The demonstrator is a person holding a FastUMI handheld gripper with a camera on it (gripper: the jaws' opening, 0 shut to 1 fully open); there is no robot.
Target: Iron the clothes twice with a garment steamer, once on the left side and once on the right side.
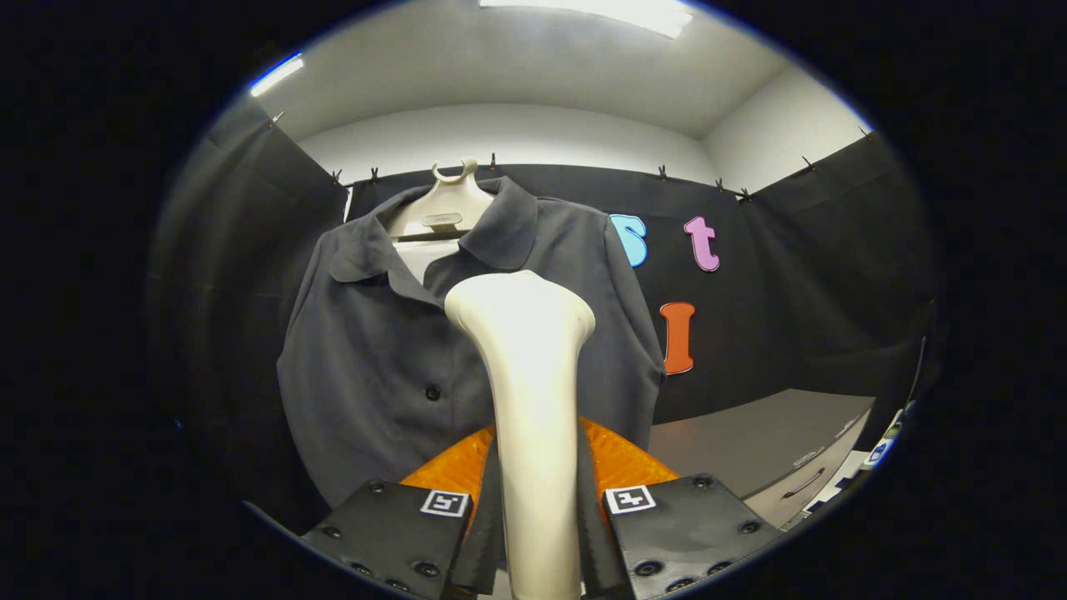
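A cream garment steamer (530,400) stands upright between my fingers, its wide head raised in front of the shirt. My gripper (538,492) is shut on the steamer's handle, both fingers pressing its sides. Just beyond hangs a dark grey short-sleeved shirt (375,358) on a pale hanger (448,208), collar open, a dark button (433,392) showing on the placket. The steamer head sits before the shirt's middle, near the chest and a little to the right of the placket. I cannot tell if the head touches the cloth.
Black cloth walls (792,292) close the booth behind and beside the shirt. A grey cabinet (775,450) with a drawer handle stands low to the right of the shirt. White ceiling with lights above.
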